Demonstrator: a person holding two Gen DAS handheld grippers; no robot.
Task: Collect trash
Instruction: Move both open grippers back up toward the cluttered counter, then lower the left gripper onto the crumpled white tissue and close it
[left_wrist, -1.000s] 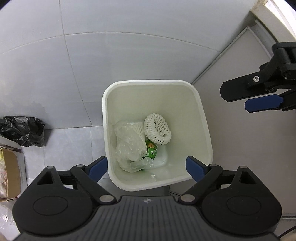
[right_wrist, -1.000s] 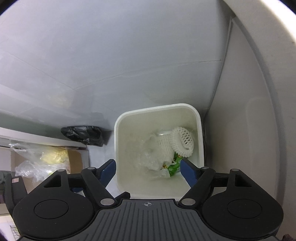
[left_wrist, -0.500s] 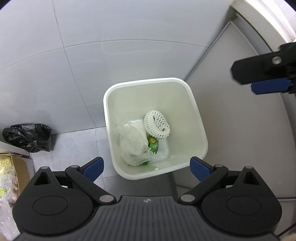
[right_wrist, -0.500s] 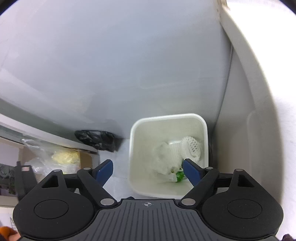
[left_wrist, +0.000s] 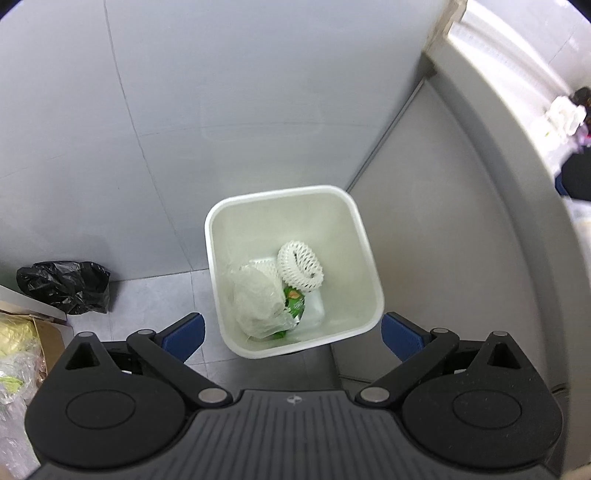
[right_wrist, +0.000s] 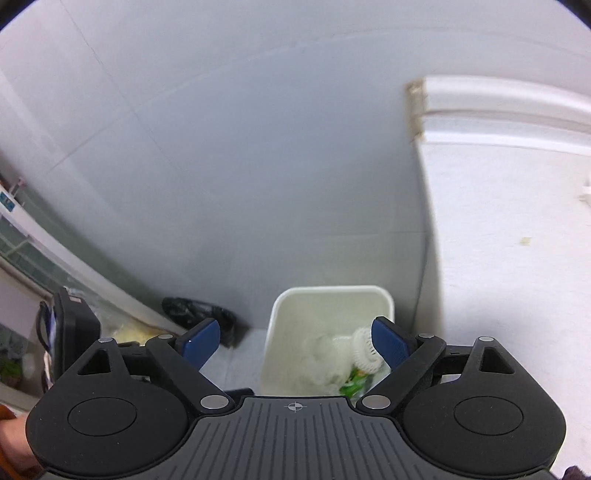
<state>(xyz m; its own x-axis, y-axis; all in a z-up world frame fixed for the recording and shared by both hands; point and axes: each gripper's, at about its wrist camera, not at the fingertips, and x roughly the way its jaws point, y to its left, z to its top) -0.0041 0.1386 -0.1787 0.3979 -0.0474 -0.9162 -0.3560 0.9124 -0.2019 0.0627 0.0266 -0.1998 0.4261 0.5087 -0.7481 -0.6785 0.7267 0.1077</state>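
Holding my left hand-held gripper (left_wrist: 291, 330) above the white trash bin (left_wrist: 369, 258), I see its blue pads spread wide to either side of the bin's near rim, the jaws opening a touch further with nothing between them and nothing touched. My right hand-held gripper (right_wrist: 295, 341) hangs farther back and higher, its jaws also opening, empty, the bin (right_wrist: 295, 306) showing in the gap between its pads. Down in the bin lie a white foam fruit net (left_wrist: 301, 269) curled into a ring, a crumpled clear plastic bag (left_wrist: 258, 301) beside it on the left, and a green snack wrapper (left_wrist: 294, 302) tucked between the two. The bin stands on the tiled floor (left_wrist: 147, 299), close against a grey wall (left_wrist: 221, 110) and just beside a grey cabinet side (left_wrist: 443, 221). A crumpled black plastic bag (left_wrist: 66, 282) lies on the floor well to the left of the bin, at the foot of the wall, and a cardboard box (left_wrist: 44, 339) with clear wrapping sits at the left edge.
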